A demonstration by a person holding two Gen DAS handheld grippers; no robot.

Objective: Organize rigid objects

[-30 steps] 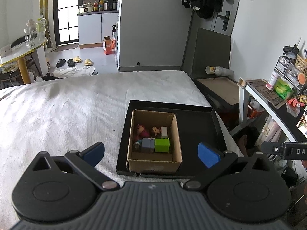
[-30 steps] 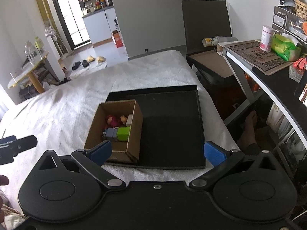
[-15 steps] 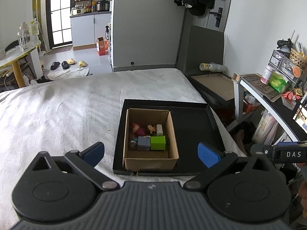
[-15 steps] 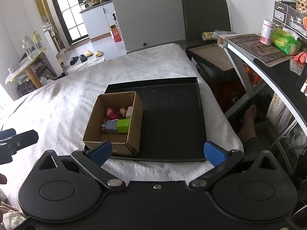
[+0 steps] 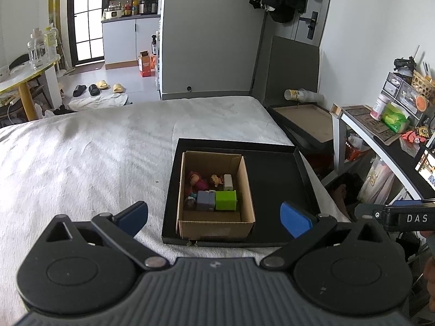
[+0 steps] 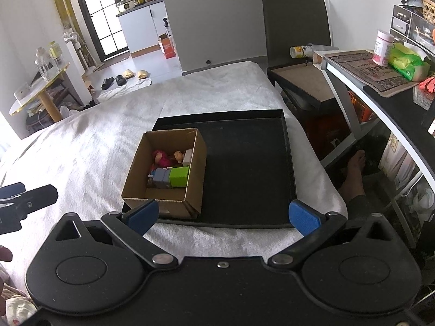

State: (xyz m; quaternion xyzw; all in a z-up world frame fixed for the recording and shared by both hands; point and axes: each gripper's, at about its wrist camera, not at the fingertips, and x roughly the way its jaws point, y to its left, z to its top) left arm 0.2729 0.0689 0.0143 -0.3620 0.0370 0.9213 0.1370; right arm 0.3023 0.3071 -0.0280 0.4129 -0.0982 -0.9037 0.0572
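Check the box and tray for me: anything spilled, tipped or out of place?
Nothing stands out. The cardboard box sits upright in the black tray's left part, with the green block, grey block and small figures inside. Nothing lies loose on the tray.

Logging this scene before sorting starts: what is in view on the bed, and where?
bed cover: 1, white, under everything
tray: 1, black, on the cover
box: 1, brown cardboard, open, in the tray's left part
green block: 1, in the box, near side
grey block: 1, left of and touching the green one
pink toy: 1, in the box, far left
white block: 1, in the box, far right
left gripper: open, held short of the tray
right gripper: open, held short of the tray
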